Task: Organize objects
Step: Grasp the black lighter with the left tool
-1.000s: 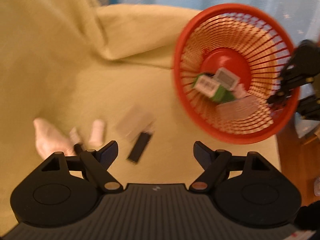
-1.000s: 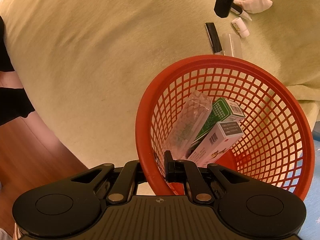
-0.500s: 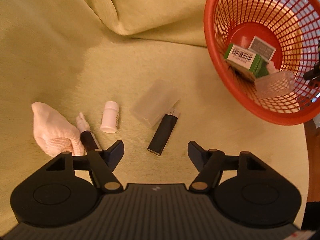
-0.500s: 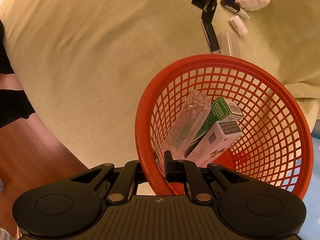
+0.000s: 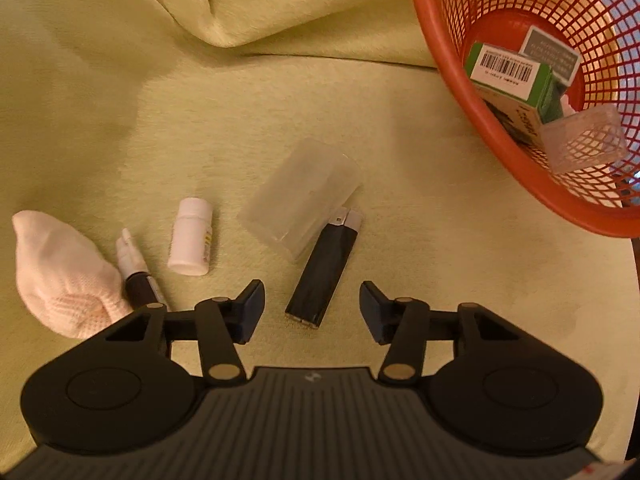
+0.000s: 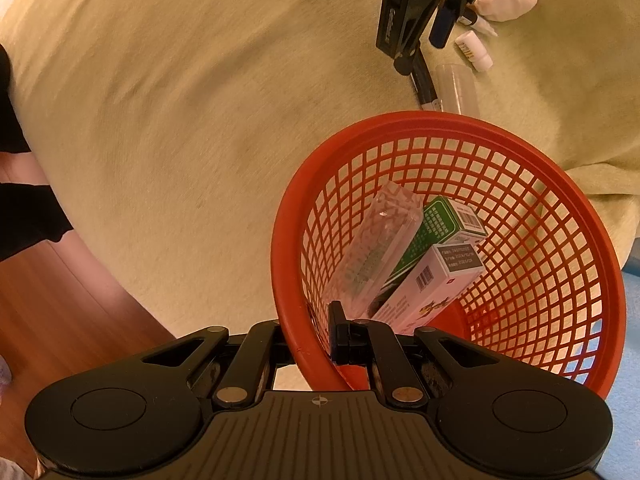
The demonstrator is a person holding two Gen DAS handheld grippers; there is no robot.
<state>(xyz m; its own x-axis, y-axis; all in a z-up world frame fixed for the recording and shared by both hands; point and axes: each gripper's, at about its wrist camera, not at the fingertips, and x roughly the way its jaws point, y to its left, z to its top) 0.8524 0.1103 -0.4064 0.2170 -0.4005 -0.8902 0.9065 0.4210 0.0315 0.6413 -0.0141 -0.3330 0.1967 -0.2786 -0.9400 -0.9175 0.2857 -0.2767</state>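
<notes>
A black lighter lies on the yellow-green cloth, its near end between the fingers of my left gripper. The jaws are closing and the pads stand clear of it on both sides. Beside the lighter lie a clear plastic case, a small white bottle, a dark vial and a white glove. My right gripper is shut on the rim of the red basket, which holds a green box, a white box and a clear case.
The cloth is folded into a ridge behind the objects. Wooden floor shows past the cloth's edge in the right wrist view, with a dark sleeve at the left. The left gripper appears there above the lighter.
My left gripper has come down toward the lighter and its jaws have narrowed around the lighter's near end. The right gripper and the basket have stayed put.
</notes>
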